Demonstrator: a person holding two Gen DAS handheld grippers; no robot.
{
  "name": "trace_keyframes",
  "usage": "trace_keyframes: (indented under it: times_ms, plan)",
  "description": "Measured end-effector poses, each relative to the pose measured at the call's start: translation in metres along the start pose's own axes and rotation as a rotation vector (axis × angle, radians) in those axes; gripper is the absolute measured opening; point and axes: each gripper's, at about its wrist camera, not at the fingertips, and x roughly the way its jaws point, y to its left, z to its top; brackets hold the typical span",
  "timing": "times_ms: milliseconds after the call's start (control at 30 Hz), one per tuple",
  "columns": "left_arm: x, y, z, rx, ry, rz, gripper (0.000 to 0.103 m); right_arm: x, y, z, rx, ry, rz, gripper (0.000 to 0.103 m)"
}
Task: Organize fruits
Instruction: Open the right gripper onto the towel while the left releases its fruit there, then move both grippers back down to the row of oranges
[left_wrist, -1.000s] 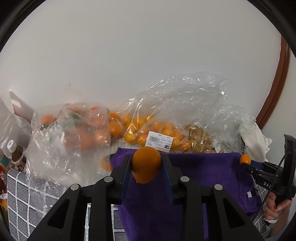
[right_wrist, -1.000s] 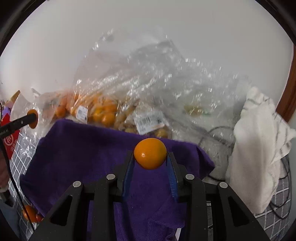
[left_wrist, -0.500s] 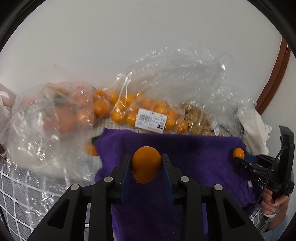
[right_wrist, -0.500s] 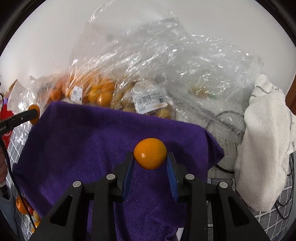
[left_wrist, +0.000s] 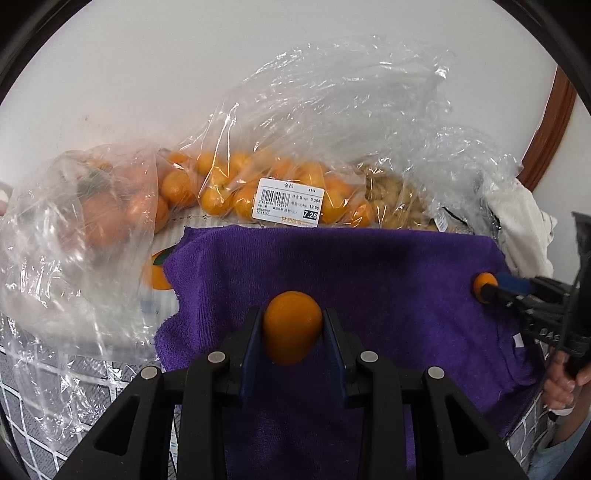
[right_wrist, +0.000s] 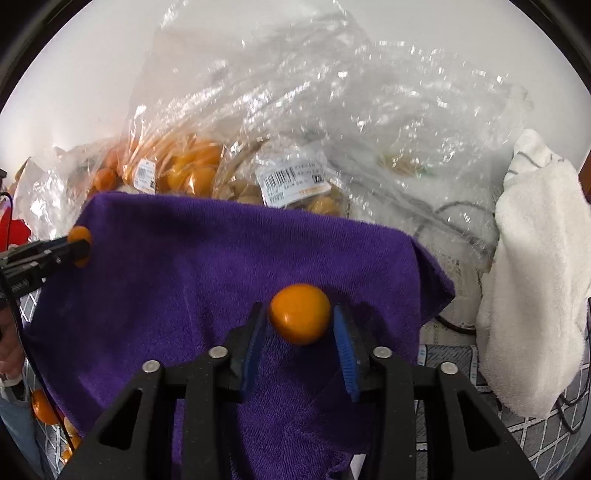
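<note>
My left gripper (left_wrist: 292, 328) is shut on a small orange kumquat (left_wrist: 291, 325), held low over a purple towel (left_wrist: 369, 280). My right gripper (right_wrist: 301, 328) has its jaws slightly apart around another kumquat (right_wrist: 300, 313), with a small gap on the right side, just above the same towel (right_wrist: 207, 266). Each gripper shows in the other's view: the right one at the towel's right edge (left_wrist: 487, 288), the left one at its left edge (right_wrist: 79, 249). A clear bag of kumquats with a price label (left_wrist: 288, 192) lies behind the towel.
A second clear bag with larger orange fruit (left_wrist: 85, 221) lies at the left. A bag of pale brown fruit (right_wrist: 295, 192) and crumpled empty plastic (right_wrist: 388, 122) lie behind the towel. A white cloth (right_wrist: 535, 266) lies at the right. Loose kumquats (right_wrist: 42, 406) lie at the towel's lower left.
Both grippers have come down toward the purple towel with their kumquats. The right gripper's jaws have parted a little around its fruit.
</note>
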Motion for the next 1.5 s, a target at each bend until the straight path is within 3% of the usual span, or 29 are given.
trace_keyframes:
  times_ms: [400, 533, 800, 1033, 1167, 1300, 1400, 1500]
  plan:
    - [0.007, 0.002, -0.001, -0.018, 0.053, 0.034, 0.031, -0.038, 0.008, 0.009, -0.002, -0.121, -0.034, 0.053]
    - [-0.005, 0.002, 0.001, -0.029, 0.025, 0.041, 0.051, -0.051, 0.014, 0.012, 0.009, -0.161, -0.037, 0.053]
    - [-0.039, 0.002, 0.010, -0.030, -0.045, 0.050, 0.052, -0.088, 0.030, 0.009, 0.054, -0.267, -0.073, 0.053]
    - [-0.068, 0.008, 0.015, -0.078, -0.131, -0.003, 0.051, -0.118, 0.044, -0.030, 0.061, -0.236, -0.062, 0.053]
    - [-0.092, -0.002, 0.016, -0.070, -0.182, -0.045, 0.050, -0.126, 0.045, -0.061, 0.077, -0.171, -0.014, 0.053]
    - [-0.119, -0.023, 0.015, 0.001, -0.229, -0.005, 0.050, -0.129, 0.051, -0.091, 0.089, -0.127, 0.034, 0.046]
    - [-0.139, -0.030, 0.010, -0.014, -0.230, -0.075, 0.050, -0.131, 0.061, -0.117, 0.071, -0.138, 0.027, 0.045]
    - [-0.153, -0.027, -0.006, -0.039, -0.215, -0.116, 0.051, -0.127, 0.074, -0.139, 0.038, -0.115, 0.077, 0.039]
